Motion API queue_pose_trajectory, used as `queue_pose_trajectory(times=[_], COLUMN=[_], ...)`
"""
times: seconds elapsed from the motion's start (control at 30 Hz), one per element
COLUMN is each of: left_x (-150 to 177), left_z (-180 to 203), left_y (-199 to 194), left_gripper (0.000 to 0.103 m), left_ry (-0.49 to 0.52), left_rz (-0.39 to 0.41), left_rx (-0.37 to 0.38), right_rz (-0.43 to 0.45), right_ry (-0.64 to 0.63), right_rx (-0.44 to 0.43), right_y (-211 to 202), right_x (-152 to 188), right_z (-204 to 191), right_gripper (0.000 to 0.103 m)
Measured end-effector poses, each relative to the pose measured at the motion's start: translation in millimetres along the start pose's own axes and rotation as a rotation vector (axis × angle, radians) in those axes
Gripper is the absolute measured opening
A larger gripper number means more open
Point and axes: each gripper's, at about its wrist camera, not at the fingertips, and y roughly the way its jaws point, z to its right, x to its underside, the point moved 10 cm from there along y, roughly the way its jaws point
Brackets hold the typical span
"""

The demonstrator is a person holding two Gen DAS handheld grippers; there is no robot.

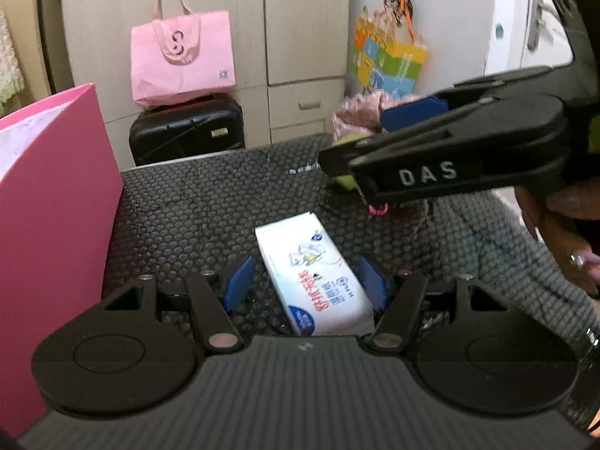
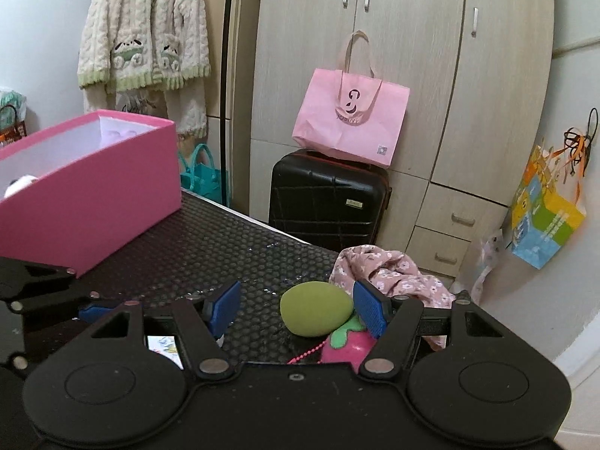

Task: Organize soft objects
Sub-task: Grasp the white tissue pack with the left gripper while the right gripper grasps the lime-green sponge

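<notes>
Hovering over the dotted mat (image 1: 195, 202), left gripper (image 1: 305, 281), jaws apart, nothing pinched. Tissue pack (image 1: 313, 277) lying straight between the blue pads (image 1: 238, 281), touching neither as far as can be told; long axis running roughly 11 to 5 o'clock, skewed against the jaw line. Likely needs a small wrist roll before closing. Right gripper (image 2: 296, 309) also apart, empty; green egg-shaped sponge (image 2: 317, 313) between the pads toward the 1 o'clock one, pink strawberry toy (image 2: 347, 345) just beneath, floral cloth (image 2: 390, 273) beyond at 1. Pink box (image 2: 90, 183) off at 10 o'clock, nearer the left hand. Left gripper nearer its target.
</notes>
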Motion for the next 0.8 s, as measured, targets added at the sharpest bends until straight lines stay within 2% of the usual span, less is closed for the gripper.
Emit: queue_pose_trajectory(times=[0.17, 0.27, 0.47, 0.5, 0.6, 0.63, 0.8], left_x=[2, 3, 4, 5, 7, 9, 12], left_z=[0, 0, -1, -1, 8, 11, 6], left_y=[-3, -4, -5, -5, -12, -15, -19], left_gripper=[0.051, 0.049, 0.046, 0.044, 0.04, 0.04, 0.04], left_ry=[0.019, 0.007, -0.009, -0.008, 0.083, 0.098, 0.04], left_rz=[0.011, 0.023, 0.033, 0.035, 0.06, 0.064, 0.048], left_rx=[0.013, 0.011, 0.011, 0.011, 0.013, 0.017, 0.042], right_rz=[-0.008, 0.019, 0.001, -0.003, -0.002, 0.002, -0.006], right_ry=[-0.019, -0.06, -0.124, -0.138, -0.169, -0.174, -0.144], right_rx=[0.027, 0.041, 0.122, 0.138, 0.197, 0.21, 0.194], right_y=[13, 14, 26, 27, 28, 26, 19], right_x=[6, 7, 12, 13, 14, 14, 13], right_z=[0, -2, -2, -3, -4, -3, -1], right_gripper=[0.071, 0.071, 0.07, 0.069, 0.051, 0.049, 0.046])
